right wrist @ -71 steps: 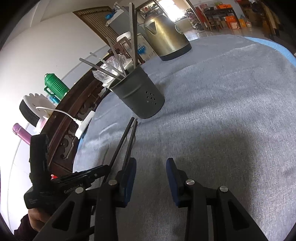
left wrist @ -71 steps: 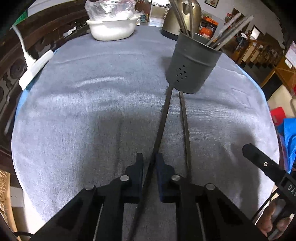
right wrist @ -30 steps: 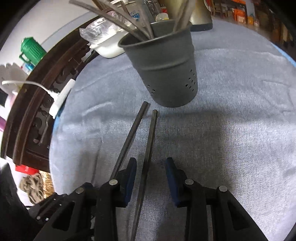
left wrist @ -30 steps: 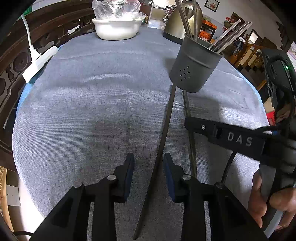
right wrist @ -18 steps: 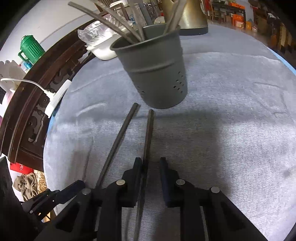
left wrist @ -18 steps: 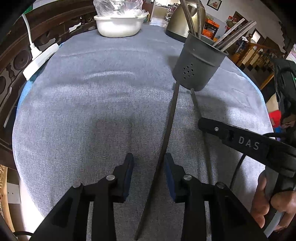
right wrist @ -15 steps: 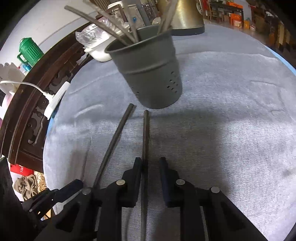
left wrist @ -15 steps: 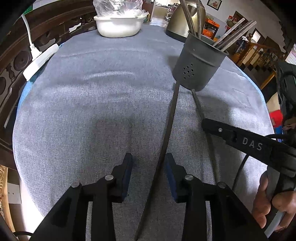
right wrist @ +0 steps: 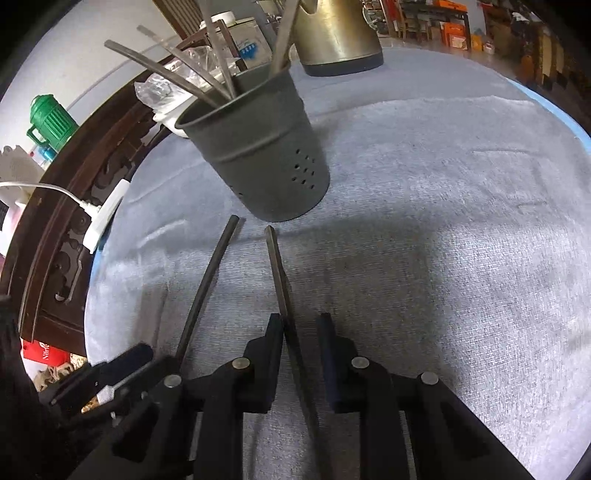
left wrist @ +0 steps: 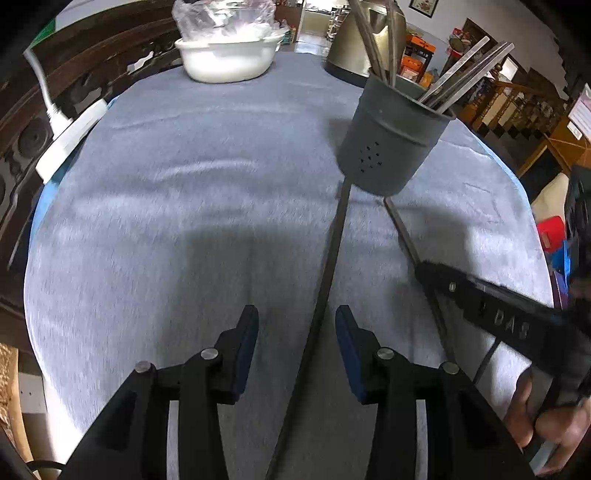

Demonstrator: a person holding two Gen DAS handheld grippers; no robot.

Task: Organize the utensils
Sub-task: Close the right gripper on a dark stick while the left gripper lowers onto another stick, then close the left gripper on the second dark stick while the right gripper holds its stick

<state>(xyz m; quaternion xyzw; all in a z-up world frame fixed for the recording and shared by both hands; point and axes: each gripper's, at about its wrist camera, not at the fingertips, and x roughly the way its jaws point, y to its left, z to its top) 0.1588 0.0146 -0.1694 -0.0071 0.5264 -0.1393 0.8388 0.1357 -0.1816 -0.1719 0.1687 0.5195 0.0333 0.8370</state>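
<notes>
Two dark chopsticks lie side by side on the grey cloth, tips near a grey perforated utensil holder (left wrist: pixel 391 147) (right wrist: pixel 258 162) that holds several chopsticks. My left gripper (left wrist: pixel 295 325) is open, straddling the left chopstick (left wrist: pixel 332 254) (right wrist: pixel 210 280) without touching it. My right gripper (right wrist: pixel 299 328) has its jaws narrowed around the right chopstick (right wrist: pixel 279 273) (left wrist: pixel 404 232); the stick rests against the left pad, a gap shows on the right side. The right gripper also shows in the left wrist view (left wrist: pixel 480 302).
A white bowl with a plastic bag (left wrist: pixel 229 59) and a brass kettle (right wrist: pixel 336 33) stand at the far side. A white power strip (left wrist: pixel 70 140) lies on the dark wooden edge at the left. A green jug (right wrist: pixel 51 122) stands beyond the table.
My left gripper has opened off the left chopstick and drawn back. My right gripper has come in over the right chopstick and narrowed around it; that chopstick's tip has swung slightly.
</notes>
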